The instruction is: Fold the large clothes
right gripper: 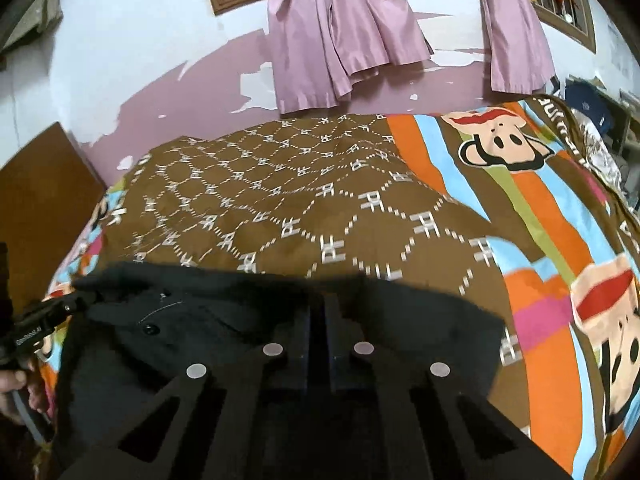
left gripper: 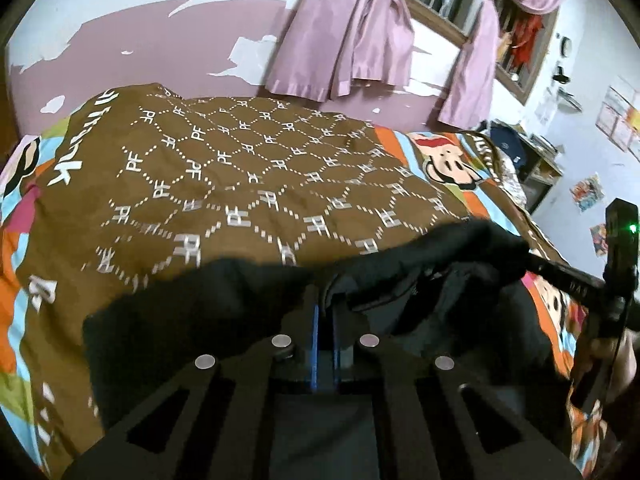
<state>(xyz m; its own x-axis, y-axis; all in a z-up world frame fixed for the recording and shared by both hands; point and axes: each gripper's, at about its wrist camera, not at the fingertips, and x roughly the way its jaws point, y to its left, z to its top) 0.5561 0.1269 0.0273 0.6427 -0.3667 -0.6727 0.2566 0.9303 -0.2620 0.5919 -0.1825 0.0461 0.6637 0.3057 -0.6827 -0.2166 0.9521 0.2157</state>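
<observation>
A black buttoned shirt (left gripper: pixel 180 312) lies across the near part of a bed, its far edge lifted in a ridge. My left gripper (left gripper: pixel 326 300) is shut on that edge, with the cloth bunched over its closed blue-lined jaws. In the right wrist view the same shirt (right gripper: pixel 420 320) spreads below my right gripper (right gripper: pixel 319 304), which is shut on the fabric too. The right gripper (left gripper: pixel 526 258) also shows at the right of the left wrist view, pinching the shirt's other end. The left gripper (right gripper: pixel 86 300) shows at the left edge of the right wrist view, held by a hand (right gripper: pixel 16 384).
The bed carries a brown patterned bedspread (left gripper: pixel 240 168) with striped cartoon-monkey borders (right gripper: pixel 540 208). Behind it is a peeling pink and white wall with knotted purple curtains (left gripper: pixel 352 40) at a barred window. A cluttered shelf (left gripper: pixel 536 160) stands far right, a wooden panel (right gripper: pixel 40 200) at the left.
</observation>
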